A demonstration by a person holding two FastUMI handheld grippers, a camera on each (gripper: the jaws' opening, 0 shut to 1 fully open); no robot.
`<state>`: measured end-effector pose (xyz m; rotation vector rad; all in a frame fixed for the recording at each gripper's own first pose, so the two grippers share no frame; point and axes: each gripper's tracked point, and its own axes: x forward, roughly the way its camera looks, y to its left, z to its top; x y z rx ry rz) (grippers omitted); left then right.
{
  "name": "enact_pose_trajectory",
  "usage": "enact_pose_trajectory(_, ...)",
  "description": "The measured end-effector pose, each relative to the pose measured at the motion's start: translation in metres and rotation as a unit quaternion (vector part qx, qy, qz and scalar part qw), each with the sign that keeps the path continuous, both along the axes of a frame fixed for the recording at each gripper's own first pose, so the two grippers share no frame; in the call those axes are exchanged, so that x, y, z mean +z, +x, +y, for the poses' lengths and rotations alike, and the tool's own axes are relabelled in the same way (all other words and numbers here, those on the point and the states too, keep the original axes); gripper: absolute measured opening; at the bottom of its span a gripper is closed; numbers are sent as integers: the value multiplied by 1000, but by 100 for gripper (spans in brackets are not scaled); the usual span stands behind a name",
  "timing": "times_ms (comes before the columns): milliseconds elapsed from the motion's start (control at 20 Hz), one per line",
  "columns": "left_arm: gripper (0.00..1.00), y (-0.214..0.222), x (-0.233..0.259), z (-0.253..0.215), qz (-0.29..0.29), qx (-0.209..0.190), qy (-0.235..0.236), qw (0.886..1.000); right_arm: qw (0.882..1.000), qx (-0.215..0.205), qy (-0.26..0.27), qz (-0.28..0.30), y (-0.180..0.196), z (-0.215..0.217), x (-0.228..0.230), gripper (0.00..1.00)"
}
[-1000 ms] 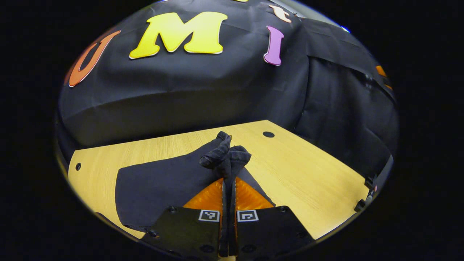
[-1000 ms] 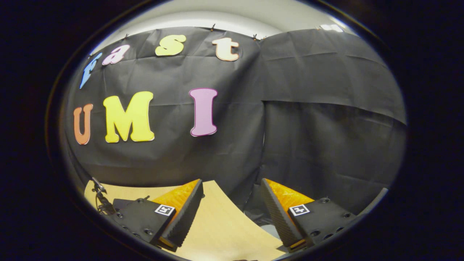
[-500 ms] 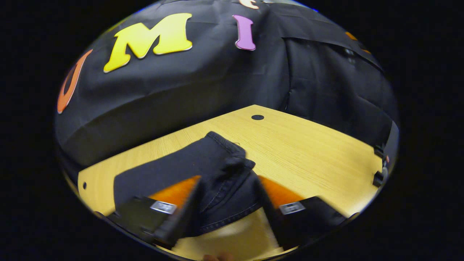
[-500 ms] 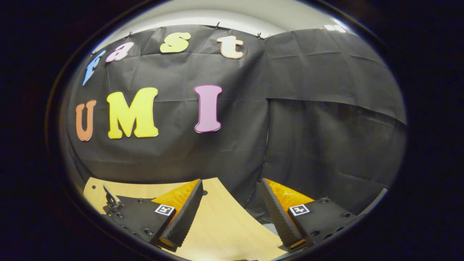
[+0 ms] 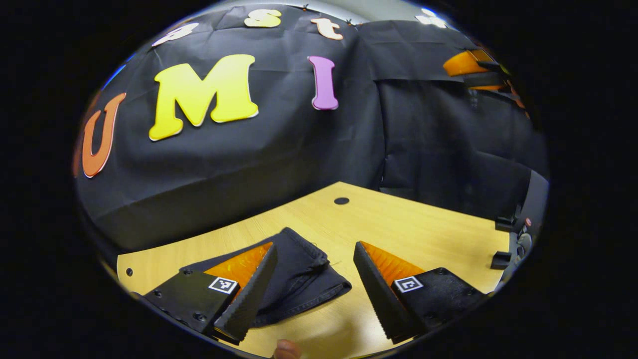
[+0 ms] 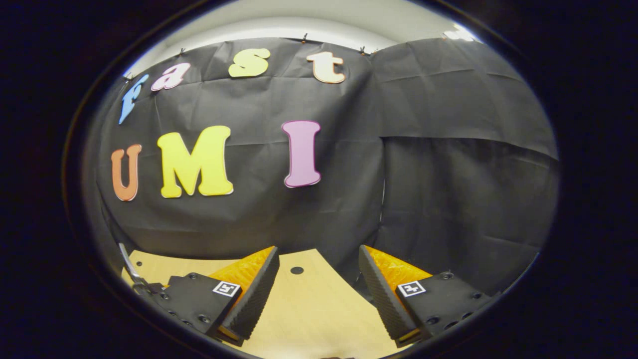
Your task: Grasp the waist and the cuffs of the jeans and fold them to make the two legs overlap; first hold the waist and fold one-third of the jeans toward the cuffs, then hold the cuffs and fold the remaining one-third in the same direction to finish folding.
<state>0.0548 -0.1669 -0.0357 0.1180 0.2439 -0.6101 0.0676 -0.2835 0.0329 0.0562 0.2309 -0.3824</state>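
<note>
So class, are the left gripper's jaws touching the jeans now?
Cannot tell. In the left gripper view, the left gripper has its jaws wide open over the folded jeans on the table; one jaw overlaps the cloth, with no clear gap or contact.

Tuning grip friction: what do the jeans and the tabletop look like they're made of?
Jeans: dark, near-black denim by the look, matte, with stitched hem lines and thick folded edges; the weave is too fine to confirm. Table: pale wood-grain top, smooth with a slight sheen, probably laminate rather than solid wood, with a round dark hole in it. Left claw stands open over the jeans.
</note>
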Motion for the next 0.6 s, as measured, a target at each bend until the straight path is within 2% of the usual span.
enact_pose_trajectory(250, 99, 0, 70, 53, -39, 71, -51, 995, 999, 42, 16, -18, 26, 36, -1, 99)
enact_pose_trajectory(600, 99, -11, 146, 123, -75, 166, -91, 979, 993, 104, 37, -33, 47, 84, -7, 98)
